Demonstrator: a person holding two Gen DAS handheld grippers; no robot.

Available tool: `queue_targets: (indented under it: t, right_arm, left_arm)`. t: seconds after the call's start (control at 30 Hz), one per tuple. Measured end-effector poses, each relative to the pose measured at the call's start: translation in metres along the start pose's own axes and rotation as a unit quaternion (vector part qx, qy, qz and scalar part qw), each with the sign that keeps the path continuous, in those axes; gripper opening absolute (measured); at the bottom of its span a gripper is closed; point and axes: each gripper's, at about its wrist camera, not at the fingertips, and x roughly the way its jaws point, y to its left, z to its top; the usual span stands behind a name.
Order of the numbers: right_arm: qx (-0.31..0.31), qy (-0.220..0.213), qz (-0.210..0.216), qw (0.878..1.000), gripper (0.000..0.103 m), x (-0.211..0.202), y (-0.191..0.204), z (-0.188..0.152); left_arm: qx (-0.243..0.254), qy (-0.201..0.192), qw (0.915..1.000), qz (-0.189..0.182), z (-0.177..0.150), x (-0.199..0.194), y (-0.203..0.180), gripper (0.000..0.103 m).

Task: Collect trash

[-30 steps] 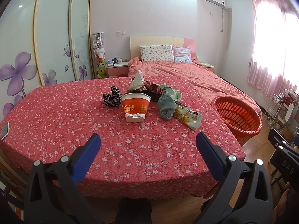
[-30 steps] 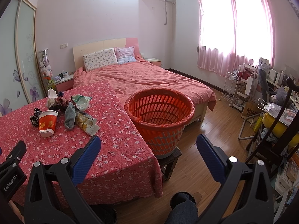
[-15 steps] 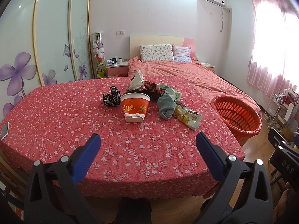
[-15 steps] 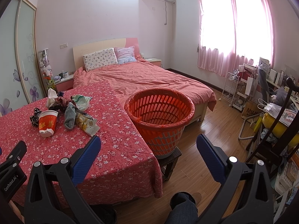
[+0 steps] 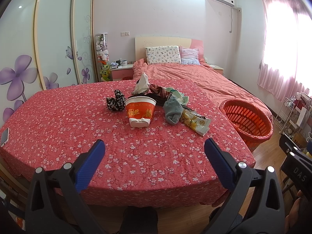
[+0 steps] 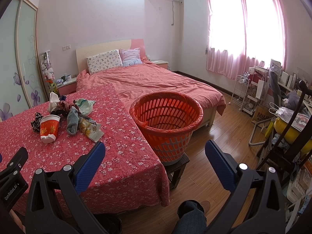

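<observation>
A pile lies on the red flowered table (image 5: 78,128): an orange paper cup (image 5: 140,111) on its side, a snack wrapper (image 5: 196,122), a crumpled white tissue (image 5: 143,82), a grey sock (image 5: 172,110), a black flowered cloth (image 5: 116,103) and other cloths. The cup (image 6: 49,128) and wrapper (image 6: 90,129) also show in the right wrist view. An orange bin (image 6: 165,124) lined with a bag stands on a stool at the table's right edge. My left gripper (image 5: 155,152) is open and empty, above the table's near edge. My right gripper (image 6: 155,152) is open and empty, short of the bin.
A phone (image 5: 4,136) lies at the table's left edge. A bed (image 6: 156,81) stands behind the table and bin. Wardrobe doors (image 5: 48,39) are on the left. Shelves, a chair and clutter (image 6: 282,105) fill the right side over wooden floor (image 6: 220,128).
</observation>
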Motion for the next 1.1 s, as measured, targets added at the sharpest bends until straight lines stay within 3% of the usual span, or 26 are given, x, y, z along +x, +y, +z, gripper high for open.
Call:
queue_targets:
  t: [1.1]
  right_arm:
    - [0.003, 0.001, 0.005, 1.0, 0.101, 0.0036, 0.0013, -0.0007]
  left_arm:
    - [-0.002, 0.003, 1.0, 0.002, -0.0075, 0.0038, 0.001, 0.099]
